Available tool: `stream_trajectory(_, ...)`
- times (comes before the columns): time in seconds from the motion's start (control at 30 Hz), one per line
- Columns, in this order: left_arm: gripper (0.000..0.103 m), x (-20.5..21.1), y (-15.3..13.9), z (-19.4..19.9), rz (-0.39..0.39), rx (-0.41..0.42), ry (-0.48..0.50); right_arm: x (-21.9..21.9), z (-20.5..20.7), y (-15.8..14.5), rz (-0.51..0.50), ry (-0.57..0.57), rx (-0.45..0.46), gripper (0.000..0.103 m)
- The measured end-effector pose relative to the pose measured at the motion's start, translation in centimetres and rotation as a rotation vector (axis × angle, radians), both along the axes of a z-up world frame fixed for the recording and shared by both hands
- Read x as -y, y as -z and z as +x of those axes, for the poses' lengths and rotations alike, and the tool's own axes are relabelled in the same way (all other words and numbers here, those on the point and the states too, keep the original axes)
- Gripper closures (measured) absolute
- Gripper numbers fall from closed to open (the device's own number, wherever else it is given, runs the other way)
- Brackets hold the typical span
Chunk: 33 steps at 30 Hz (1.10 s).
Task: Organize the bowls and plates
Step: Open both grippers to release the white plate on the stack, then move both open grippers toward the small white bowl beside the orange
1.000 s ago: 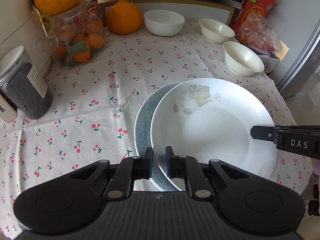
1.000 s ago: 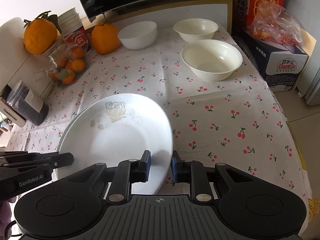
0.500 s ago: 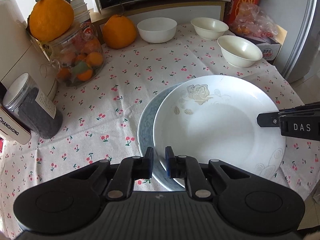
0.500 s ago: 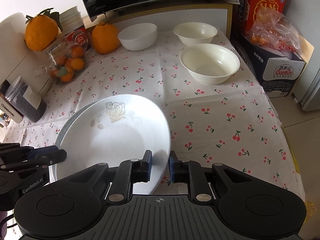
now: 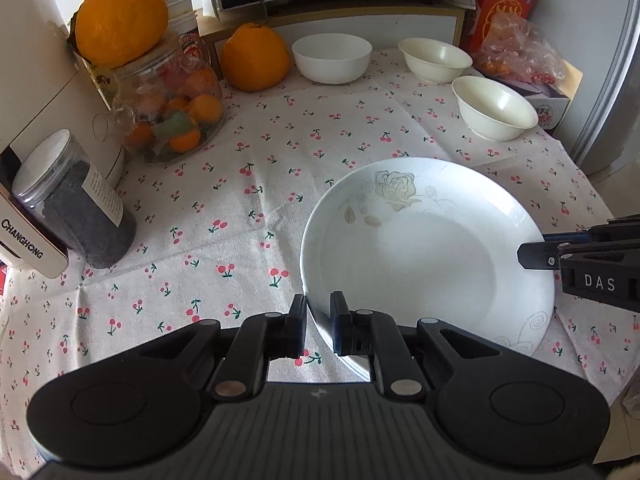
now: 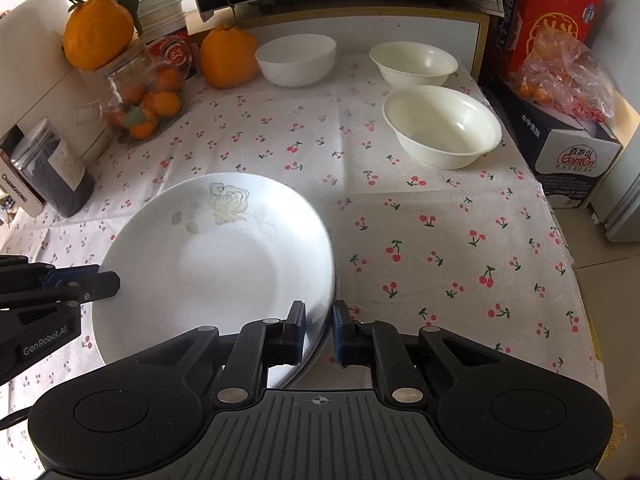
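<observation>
Near the table's front edge, the left gripper and right gripper each pinch opposite rims of one rose plate. Beyond lies bare cherry cloth, then three bowls toward the far-right corner.

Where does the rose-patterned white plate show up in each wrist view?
Left wrist: rose-patterned white plate lies centre-right, its near rim between the left gripper fingers.
Right wrist: plate lies centre-left, its rim between the right gripper fingers.
Shared landmark: large orange at the back.
</observation>
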<state>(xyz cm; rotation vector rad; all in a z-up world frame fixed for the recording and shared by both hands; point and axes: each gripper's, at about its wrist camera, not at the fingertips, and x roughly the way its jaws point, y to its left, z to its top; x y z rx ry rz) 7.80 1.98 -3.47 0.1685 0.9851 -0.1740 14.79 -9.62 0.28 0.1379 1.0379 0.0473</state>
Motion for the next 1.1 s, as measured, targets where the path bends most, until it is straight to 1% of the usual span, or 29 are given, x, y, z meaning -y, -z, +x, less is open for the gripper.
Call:
stream_trajectory(0.1,0.092,-0.3,0.0,0.1,-0.022,-0.008,-0.005,0.1,0.2,0.1,0.004,0.004,-0.006,0.09)
stream_trajectory(0.33,0.092,-0.3,0.0,0.1,-0.014,-0.008,0.007,0.4,0.2,0.1,0.023,0.006,-0.012,0.089)
stream_trajectory(0.37,0.092,-0.3,0.0,0.1,-0.015,-0.009,0.008,0.4,0.2,0.1,0.026,0.006,-0.014,0.089)
stream_trajectory(0.43,0.091,-0.4,0.1,0.1,-0.017,-0.01,0.009,0.5,0.2,0.1,0.032,0.008,-0.018,0.084)
stream_trajectory(0.57,0.091,-0.5,0.1,0.1,-0.022,-0.014,0.01,0.8,0.1,0.1,0.051,0.002,-0.027,0.084)
stream_trajectory(0.6,0.09,-0.5,0.1,0.1,-0.029,-0.021,0.008,0.9,0.1,0.1,0.057,0.001,-0.031,0.083)
stream_trajectory(0.63,0.086,-0.5,0.2,0.1,-0.039,-0.03,0.007,1.0,0.0,0.1,0.066,0.001,-0.035,0.08)
stream_trajectory(0.7,0.082,-0.5,0.3,0.1,-0.056,-0.043,0.006,1.4,-0.1,0.2,0.086,0.004,-0.039,0.076)
stream_trajectory(0.77,0.081,-0.6,0.3,0.2,-0.064,-0.047,0.006,1.9,-0.2,0.1,0.114,0.003,-0.037,0.071)
stream_trajectory(0.8,0.08,-0.6,0.2,0.2,-0.07,-0.049,0.005,2.2,-0.3,0.1,0.13,0.002,-0.036,0.065)
stream_trajectory(0.83,0.077,-0.7,0.2,0.3,-0.079,-0.052,0.005,2.6,-0.4,0.0,0.151,0.0,-0.033,0.057)
stream_trajectory(0.9,0.072,-0.8,0.1,0.4,-0.105,-0.058,0.006,3.2,-0.5,-0.2,0.185,-0.002,-0.022,0.049)
stream_trajectory(0.97,0.065,-0.9,0.0,0.4,-0.128,-0.062,0.003,3.7,-0.6,-0.4,0.207,-0.004,-0.015,0.047)
stream_trajectory(1.0,0.059,-0.9,-0.1,0.5,-0.135,-0.061,0.002,3.9,-0.6,-0.5,0.216,-0.005,-0.011,0.044)
stream_trajectory(1.03,0.051,-0.8,-0.2,0.5,-0.141,-0.057,0.001,4.1,-0.6,-0.6,0.228,-0.009,-0.005,0.039)
stream_trajectory(1.07,0.047,-0.8,-0.4,0.5,-0.146,-0.051,0.002,4.2,-0.6,-0.6,0.235,-0.012,0.001,0.037)
stream_trajectory(1.1,0.039,-0.7,-0.6,0.5,-0.152,-0.044,0.002,4.3,-0.5,-0.7,0.239,-0.015,0.004,0.033)
